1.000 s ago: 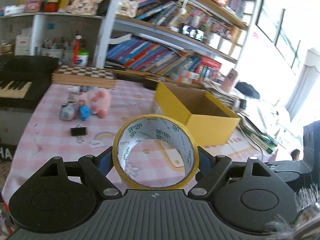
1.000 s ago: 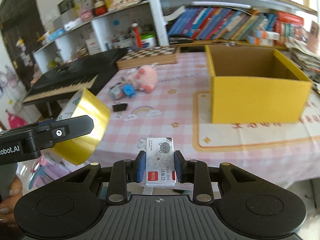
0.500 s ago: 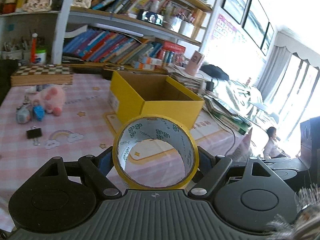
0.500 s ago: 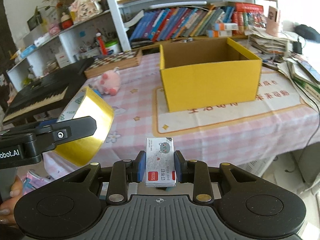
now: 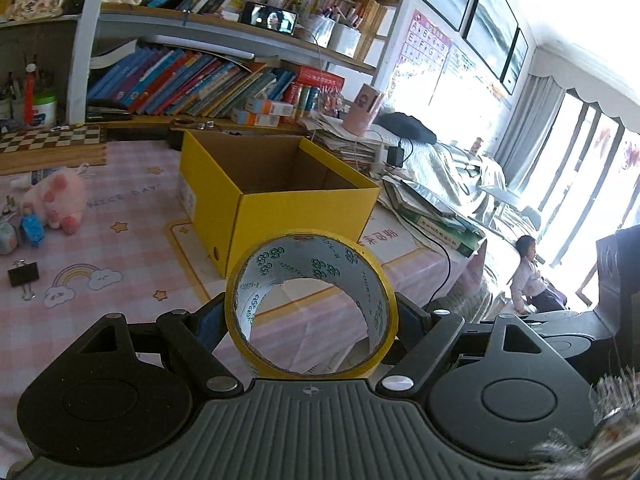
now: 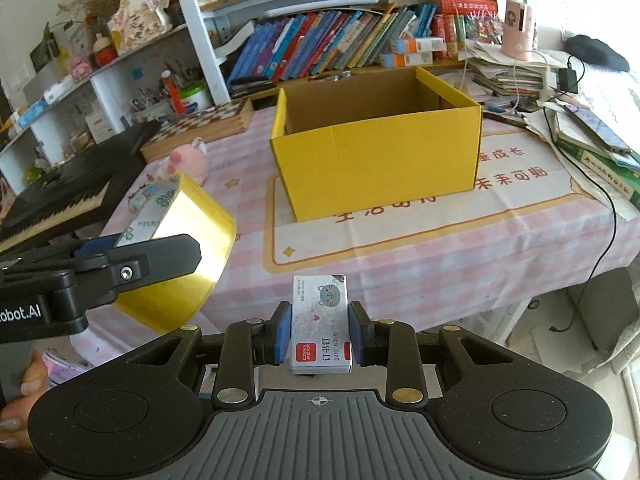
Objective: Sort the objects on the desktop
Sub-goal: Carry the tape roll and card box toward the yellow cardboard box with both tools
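Observation:
My left gripper [image 5: 311,312] is shut on a yellow tape roll [image 5: 376,280], held in the air before the table's front edge. The roll also shows in the right wrist view [image 6: 188,240], left of my right gripper. My right gripper [image 6: 320,330] is shut on a small staple box [image 6: 322,322], also off the table's front edge. An open yellow cardboard box [image 5: 280,196] stands on the pink checked tablecloth [image 5: 120,248]; it also shows in the right wrist view [image 6: 380,152], and its inside looks bare. A pink plush pig [image 5: 56,200], small toys [image 5: 24,232] and a black binder clip [image 5: 23,274] lie at the left.
A chessboard [image 6: 204,126] and a black keyboard [image 6: 60,188] are at the back left. Bookshelves [image 6: 340,44] stand behind the table. Stacks of books and papers [image 6: 592,136] with a cable crowd the right edge. A child [image 5: 528,276] sits on the floor far right.
Both grippers have swung right and drawn back from the table, still holding the tape roll and staple box. The yellow box now sits straight ahead of them.

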Tool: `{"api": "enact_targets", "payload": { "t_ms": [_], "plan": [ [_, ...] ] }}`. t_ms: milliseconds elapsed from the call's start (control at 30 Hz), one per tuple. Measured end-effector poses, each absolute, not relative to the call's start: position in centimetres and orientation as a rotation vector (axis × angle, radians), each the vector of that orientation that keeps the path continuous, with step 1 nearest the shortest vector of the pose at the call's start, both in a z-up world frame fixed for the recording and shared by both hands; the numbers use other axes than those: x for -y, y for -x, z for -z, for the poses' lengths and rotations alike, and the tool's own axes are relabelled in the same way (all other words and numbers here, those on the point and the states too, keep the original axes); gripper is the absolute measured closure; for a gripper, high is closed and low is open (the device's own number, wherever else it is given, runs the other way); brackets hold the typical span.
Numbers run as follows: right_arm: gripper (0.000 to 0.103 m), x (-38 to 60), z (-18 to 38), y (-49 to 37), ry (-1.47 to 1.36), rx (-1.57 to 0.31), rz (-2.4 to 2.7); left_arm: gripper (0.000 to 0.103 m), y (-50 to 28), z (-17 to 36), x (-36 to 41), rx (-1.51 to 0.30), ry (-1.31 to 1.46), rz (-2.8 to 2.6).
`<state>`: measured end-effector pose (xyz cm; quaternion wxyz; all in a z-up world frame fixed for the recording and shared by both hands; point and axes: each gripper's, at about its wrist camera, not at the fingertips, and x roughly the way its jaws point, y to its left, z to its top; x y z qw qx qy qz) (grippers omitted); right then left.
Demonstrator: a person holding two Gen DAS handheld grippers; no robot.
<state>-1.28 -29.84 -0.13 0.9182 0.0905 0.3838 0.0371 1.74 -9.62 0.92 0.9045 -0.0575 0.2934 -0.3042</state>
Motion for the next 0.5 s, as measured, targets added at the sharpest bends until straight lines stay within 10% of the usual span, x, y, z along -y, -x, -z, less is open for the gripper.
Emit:
{"api": "enact_targets", "payload": {
  "t_ms": [500],
  "plan": [
    [0.073, 33.4, 0.5, -1.5, -0.202, -0.803, -0.081, 0.022, -4.2, -1.0, 13.1, -0.626, 0.101, 0.639]
  ]
}}
